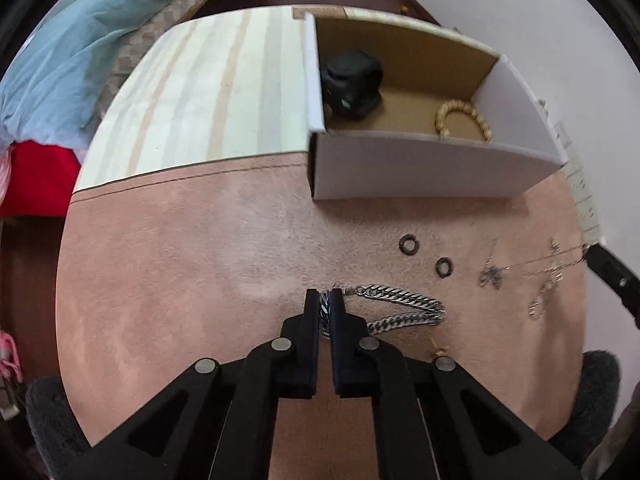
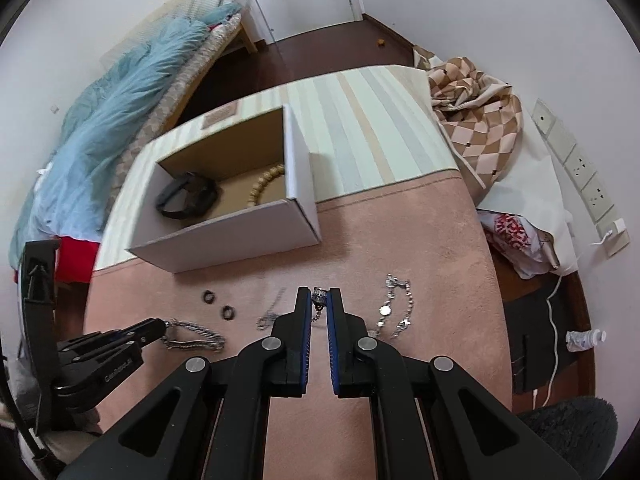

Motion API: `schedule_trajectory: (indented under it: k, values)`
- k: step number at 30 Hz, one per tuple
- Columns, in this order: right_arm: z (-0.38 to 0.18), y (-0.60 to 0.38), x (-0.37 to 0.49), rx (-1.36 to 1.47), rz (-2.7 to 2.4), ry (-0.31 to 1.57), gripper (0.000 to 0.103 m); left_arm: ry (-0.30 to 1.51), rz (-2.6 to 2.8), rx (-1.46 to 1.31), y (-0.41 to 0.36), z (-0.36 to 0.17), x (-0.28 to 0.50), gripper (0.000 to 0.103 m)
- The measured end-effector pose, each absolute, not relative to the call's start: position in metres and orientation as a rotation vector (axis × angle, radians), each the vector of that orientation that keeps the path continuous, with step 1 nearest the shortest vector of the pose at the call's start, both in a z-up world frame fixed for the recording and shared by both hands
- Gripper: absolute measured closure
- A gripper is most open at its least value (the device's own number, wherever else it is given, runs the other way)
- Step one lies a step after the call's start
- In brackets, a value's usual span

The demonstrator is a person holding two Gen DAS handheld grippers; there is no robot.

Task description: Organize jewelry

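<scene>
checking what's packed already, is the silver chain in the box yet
No, the silver chain lies on the pink mat outside the box, with the left tongs shut on it.

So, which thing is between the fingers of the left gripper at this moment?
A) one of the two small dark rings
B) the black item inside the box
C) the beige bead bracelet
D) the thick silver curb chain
D: in the left wrist view the left gripper has its fingers closed on one end of the thick silver chain, while the rest of the chain lies on the pink cloth.
</scene>
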State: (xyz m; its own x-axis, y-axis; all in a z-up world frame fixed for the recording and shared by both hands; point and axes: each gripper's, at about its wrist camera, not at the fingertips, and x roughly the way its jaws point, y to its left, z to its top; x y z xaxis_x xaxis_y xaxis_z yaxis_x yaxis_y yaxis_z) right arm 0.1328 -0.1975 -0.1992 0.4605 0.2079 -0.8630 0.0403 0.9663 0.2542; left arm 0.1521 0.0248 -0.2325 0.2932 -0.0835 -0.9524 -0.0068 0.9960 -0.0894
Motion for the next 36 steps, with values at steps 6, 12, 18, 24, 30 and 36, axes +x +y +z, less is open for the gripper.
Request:
schedule_trajectory:
  k: [6, 12, 18, 24, 30, 36]
  values:
    - [-0.163, -0.194, 0.134, 0.272, 0.175, 1.052, 0.103, 1.177, -0.087, -0.117, 0.032, -0.183, 0.139, 0.101]
    - [-0.131, -0.192, 0.140, 0.278, 0.223, 0.999, 0.103, 1.091, -0.123, -0.130, 0.041, -0.134, 0.144, 0.101]
    - [-0.166, -0.219, 0.161, 0.417, 0.203, 1.099, 0.098, 1.045, -0.123, -0.113, 0.034, -0.117, 0.149, 0.101]
    - [-0.231, -0.224, 0.182, 0.409, 0.136, 1.212, 0.054, 1.102, -0.113, -0.108, 0.019, -0.151, 0.157, 0.101]
    - [-0.256, -0.200, 0.190, 0.269, 0.115, 1.196, 0.058, 1.154, -0.114, -0.110, 0.014, -0.174, 0.159, 0.101]
    - [-0.263, -0.179, 0.190, 0.136, 0.082, 1.149, 0.093, 1.167, -0.105, -0.110, 0.018, -0.178, 0.159, 0.101]
